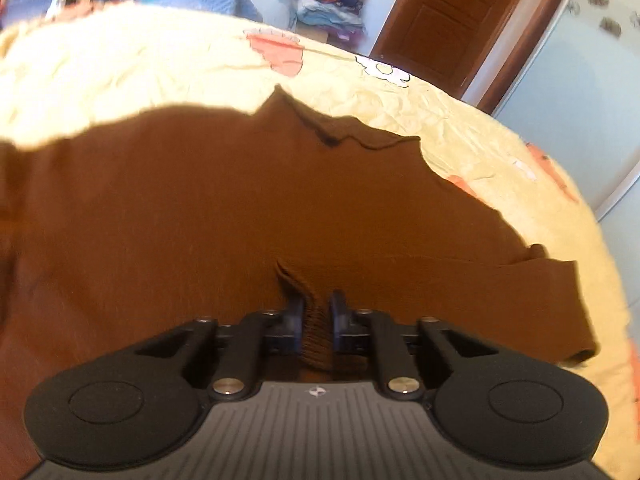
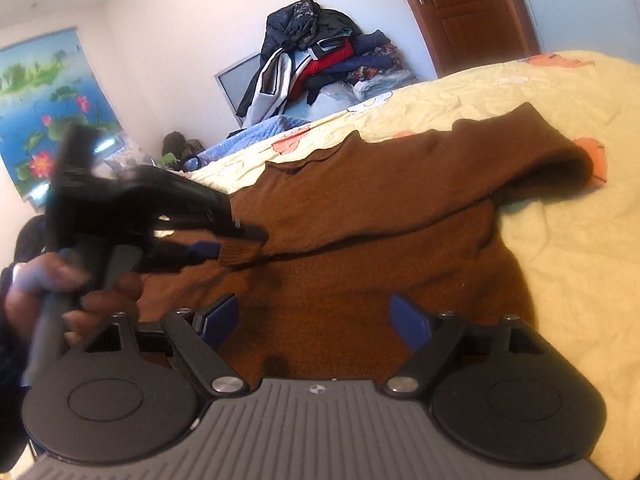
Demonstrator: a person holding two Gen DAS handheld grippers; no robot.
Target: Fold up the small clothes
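A brown knit sweater (image 1: 200, 208) lies spread on the yellow bedsheet (image 1: 120, 72), collar towards the far side. My left gripper (image 1: 316, 304) is shut on the ribbed cuff (image 1: 316, 332) of one sleeve, which is drawn over the sweater's body. In the right wrist view that gripper (image 2: 218, 250) comes in from the left, pinching the cuff (image 2: 240, 252) with the sleeve folded across the chest. My right gripper (image 2: 316, 312) hangs open just above the sweater's body (image 2: 360, 272), with nothing between its blue pads (image 2: 408, 320). The other sleeve (image 2: 540, 148) stretches out to the right.
A person's hand (image 2: 60, 292) grips the left tool's handle. Beyond the bed stand a heap of clothes (image 2: 320, 48) against the wall, a blue quilt (image 2: 256, 136) and a brown wooden door (image 2: 460, 8). Yellow sheet (image 2: 568, 264) runs bare right of the sweater.
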